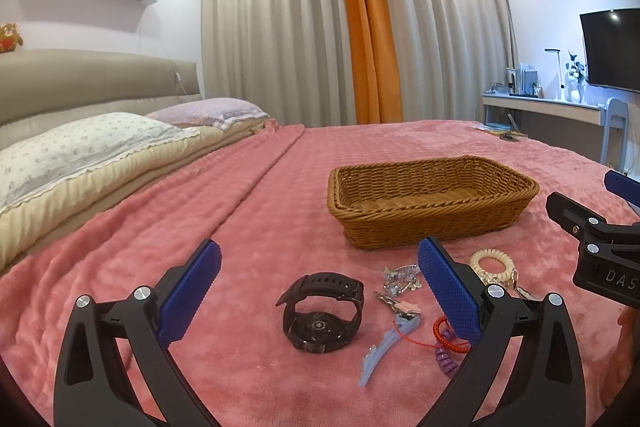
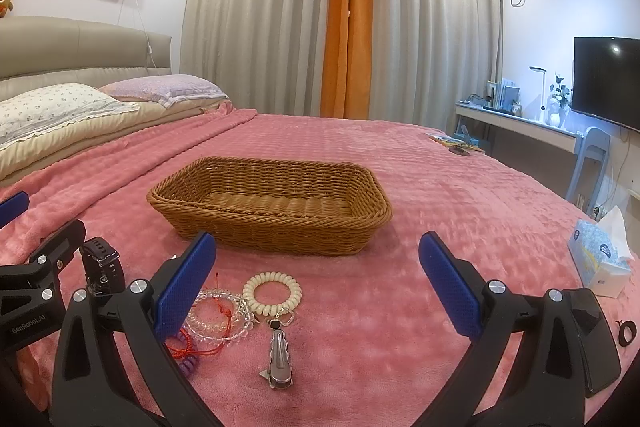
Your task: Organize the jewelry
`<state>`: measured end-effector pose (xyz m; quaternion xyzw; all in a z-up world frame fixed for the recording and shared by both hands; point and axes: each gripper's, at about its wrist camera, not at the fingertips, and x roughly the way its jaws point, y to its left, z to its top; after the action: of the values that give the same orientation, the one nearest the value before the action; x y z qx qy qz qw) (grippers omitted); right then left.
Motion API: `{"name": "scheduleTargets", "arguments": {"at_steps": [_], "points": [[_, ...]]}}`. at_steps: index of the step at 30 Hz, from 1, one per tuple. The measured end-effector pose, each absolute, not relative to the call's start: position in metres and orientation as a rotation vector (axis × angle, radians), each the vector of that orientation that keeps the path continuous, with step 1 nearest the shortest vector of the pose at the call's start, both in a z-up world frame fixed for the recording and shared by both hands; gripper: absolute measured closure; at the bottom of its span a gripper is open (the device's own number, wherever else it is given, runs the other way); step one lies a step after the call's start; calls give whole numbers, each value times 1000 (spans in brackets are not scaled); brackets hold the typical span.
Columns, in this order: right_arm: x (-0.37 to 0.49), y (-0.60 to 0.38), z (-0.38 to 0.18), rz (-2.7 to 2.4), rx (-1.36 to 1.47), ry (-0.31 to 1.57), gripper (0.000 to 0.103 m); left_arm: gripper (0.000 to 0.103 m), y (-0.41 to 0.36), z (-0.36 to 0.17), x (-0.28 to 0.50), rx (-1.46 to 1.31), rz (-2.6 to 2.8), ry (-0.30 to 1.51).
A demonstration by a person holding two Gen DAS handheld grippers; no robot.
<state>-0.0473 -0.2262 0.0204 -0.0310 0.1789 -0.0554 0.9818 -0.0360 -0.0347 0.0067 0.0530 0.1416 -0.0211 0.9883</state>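
A: What writing can you read from where you stand?

B: "GenRobot.AI" on your left gripper (image 2: pixel 24 291) body; "DAS" on your right gripper (image 1: pixel 600 247).

A: And your tongs?

B: Both spread wide, holding nothing.

A: The jewelry?

B: On the pink fleece blanket (image 2: pixel 400 287), just in front of the empty brown wicker basket (image 2: pixel 276 239): black wristwatch (image 1: pixel 322 311), cream spiral bracelet (image 2: pixel 272 291), clear bead bracelet (image 2: pixel 218 319), silver hair clip (image 2: pixel 280 359).

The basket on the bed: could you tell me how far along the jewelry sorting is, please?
Nothing looks done: the wicker basket shows no items inside. Nothing is in hand; the left gripper and right gripper both have open jaws. Left to move: the black watch, cream coil bracelet, clear bead bracelet, silver hair clip and blue clip, all lying on the pink blanket.
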Motion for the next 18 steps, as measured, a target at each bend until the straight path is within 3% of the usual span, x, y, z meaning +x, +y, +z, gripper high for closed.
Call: {"name": "scheduleTargets", "arguments": {"at_steps": [18], "points": [[-48, -221, 20, -110, -77, 359, 6, 7, -35, 7, -36, 104, -43, 286]]}}
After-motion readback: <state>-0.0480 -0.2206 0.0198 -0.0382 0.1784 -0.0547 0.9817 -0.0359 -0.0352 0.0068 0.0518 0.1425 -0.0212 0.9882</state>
